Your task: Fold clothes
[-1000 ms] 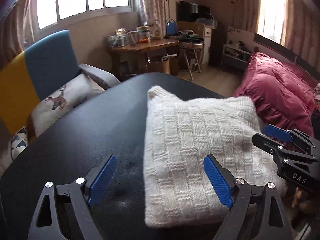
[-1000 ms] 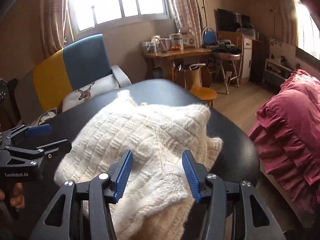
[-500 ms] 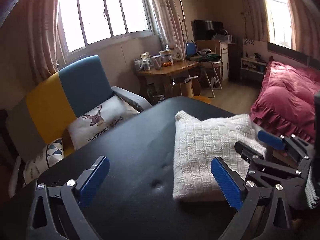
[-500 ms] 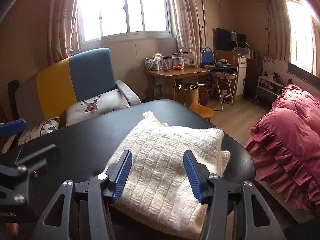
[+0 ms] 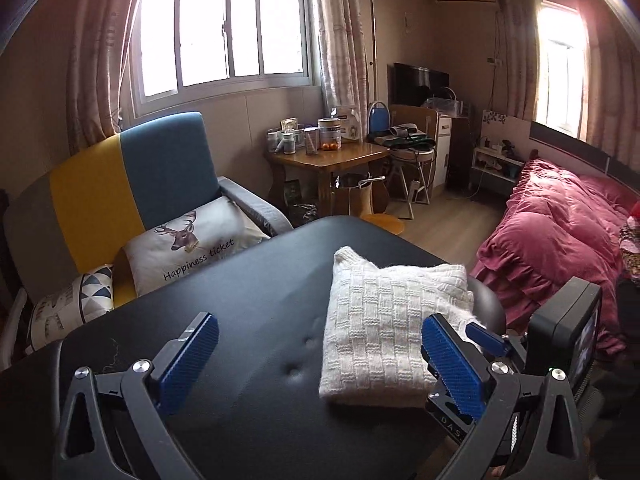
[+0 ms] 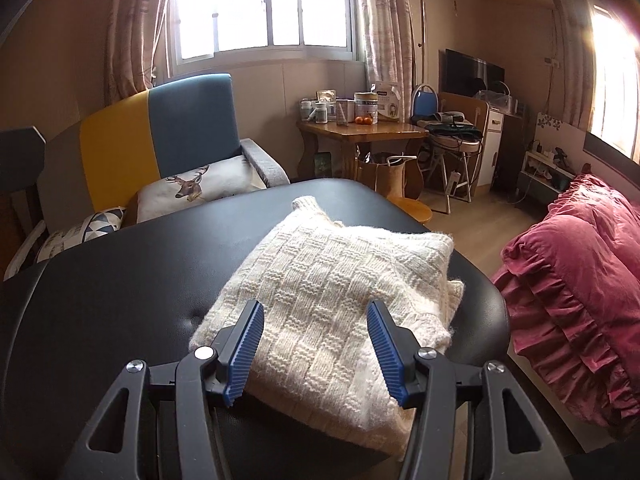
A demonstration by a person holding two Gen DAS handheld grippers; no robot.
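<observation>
Nearest the camera, the left gripper (image 5: pixel 318 356) hangs above the black padded table (image 5: pixel 224 320) with its blue pads spread wide and nothing between them. The right gripper (image 6: pixel 316 350) is likewise released, its pads apart just over the near edge of the folded cream knit sweater (image 6: pixel 332 292). The sweater lies flat on the table's right side. Beyond stand a blue-and-yellow armchair (image 5: pixel 120 176) with a deer cushion (image 5: pixel 192 244), a wooden side table (image 5: pixel 332 160) and a red bedspread (image 5: pixel 560 232).
</observation>
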